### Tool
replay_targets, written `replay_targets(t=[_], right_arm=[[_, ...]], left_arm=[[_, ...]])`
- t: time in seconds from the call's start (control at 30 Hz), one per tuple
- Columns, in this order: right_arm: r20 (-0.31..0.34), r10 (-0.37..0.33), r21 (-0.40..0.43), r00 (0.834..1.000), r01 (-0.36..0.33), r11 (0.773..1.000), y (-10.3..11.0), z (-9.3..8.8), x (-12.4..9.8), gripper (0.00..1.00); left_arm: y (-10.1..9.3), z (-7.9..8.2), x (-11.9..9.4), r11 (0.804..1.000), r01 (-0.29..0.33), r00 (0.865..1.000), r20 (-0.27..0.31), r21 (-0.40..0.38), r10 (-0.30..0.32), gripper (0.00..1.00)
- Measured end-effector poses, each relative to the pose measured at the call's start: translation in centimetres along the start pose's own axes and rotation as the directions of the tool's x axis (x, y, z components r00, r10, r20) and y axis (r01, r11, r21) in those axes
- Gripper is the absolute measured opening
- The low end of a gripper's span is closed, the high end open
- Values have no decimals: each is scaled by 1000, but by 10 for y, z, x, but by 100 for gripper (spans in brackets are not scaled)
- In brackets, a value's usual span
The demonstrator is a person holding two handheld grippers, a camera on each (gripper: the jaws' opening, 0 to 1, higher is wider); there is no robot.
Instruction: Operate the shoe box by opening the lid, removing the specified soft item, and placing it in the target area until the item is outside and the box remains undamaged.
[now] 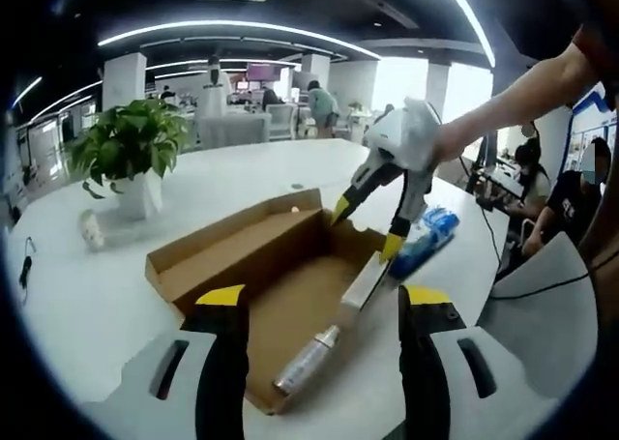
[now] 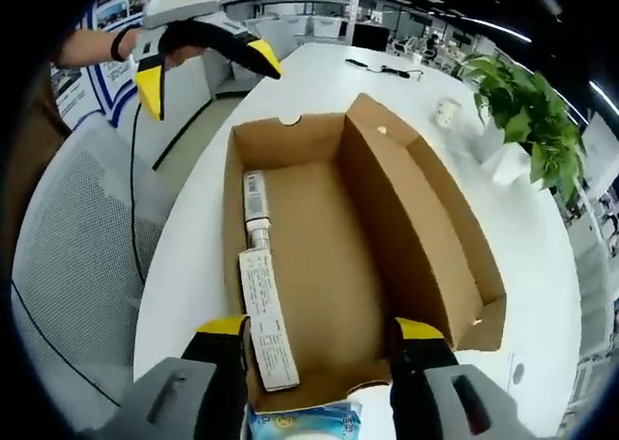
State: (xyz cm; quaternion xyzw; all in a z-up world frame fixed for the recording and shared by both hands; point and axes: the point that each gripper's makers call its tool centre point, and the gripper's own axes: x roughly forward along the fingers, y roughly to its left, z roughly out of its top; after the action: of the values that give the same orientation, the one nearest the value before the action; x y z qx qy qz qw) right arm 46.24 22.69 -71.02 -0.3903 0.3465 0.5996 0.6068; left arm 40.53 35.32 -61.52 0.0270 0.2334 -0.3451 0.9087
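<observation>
Jaws of both grippers apart, empty: left gripper (image 1: 319, 309) low at box's near end, right gripper (image 1: 369, 229) hovering over far end. White round worktop (image 1: 97, 295) carries open brown cardboard shoe box (image 2: 406, 218), lid off. Blue-white soft plastic pack (image 2: 305, 423) lies outside, touching box end. Judged light, squashy, slippery film; pinch mid-body. Inside remain flat white carton (image 2: 266, 314), small silver spray bottle (image 2: 255, 208).

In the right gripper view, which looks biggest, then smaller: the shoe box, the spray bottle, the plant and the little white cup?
1. Shoe box, by far the biggest.
2. Plant, though it sits farther away, so it looks smaller than it is.
3. Spray bottle.
4. White cup, smallest, also far off.
</observation>
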Motion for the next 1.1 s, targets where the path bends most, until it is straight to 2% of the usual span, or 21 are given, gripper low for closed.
replay_targets(t=[0.13,0.37,0.57,0.63,0.73,0.87,1.1], right_arm=[[-81,11,-91,997,-18,996,-2,-9,10,58],[-97,25,-121,995,-36,992,-2,-5,20,58],[-85,13,-105,996,-22,994,-10,-4,19,60],[-82,11,-111,997,-20,994,-10,-4,18,56],[-72,66,-107,995,-73,992,1,-2,20,57],[-78,83,-112,993,-92,989,3,-1,24,54],[-90,73,-131,993,-84,988,-3,1,24,57]], left_arm=[[0,0,2,1000,3,1000,1,-7,-3,63],[1,3,2,1000,3,1000,5,-3,-3,62],[6,1,0,1000,-8,1000,7,-15,8,62],[6,0,0,1000,-9,1000,7,-16,9,62],[4,-2,1,1000,-8,1000,6,-24,8,62],[3,-3,3,1000,-3,1000,3,-24,4,62],[6,0,5,1000,-4,1000,9,-26,5,62]])
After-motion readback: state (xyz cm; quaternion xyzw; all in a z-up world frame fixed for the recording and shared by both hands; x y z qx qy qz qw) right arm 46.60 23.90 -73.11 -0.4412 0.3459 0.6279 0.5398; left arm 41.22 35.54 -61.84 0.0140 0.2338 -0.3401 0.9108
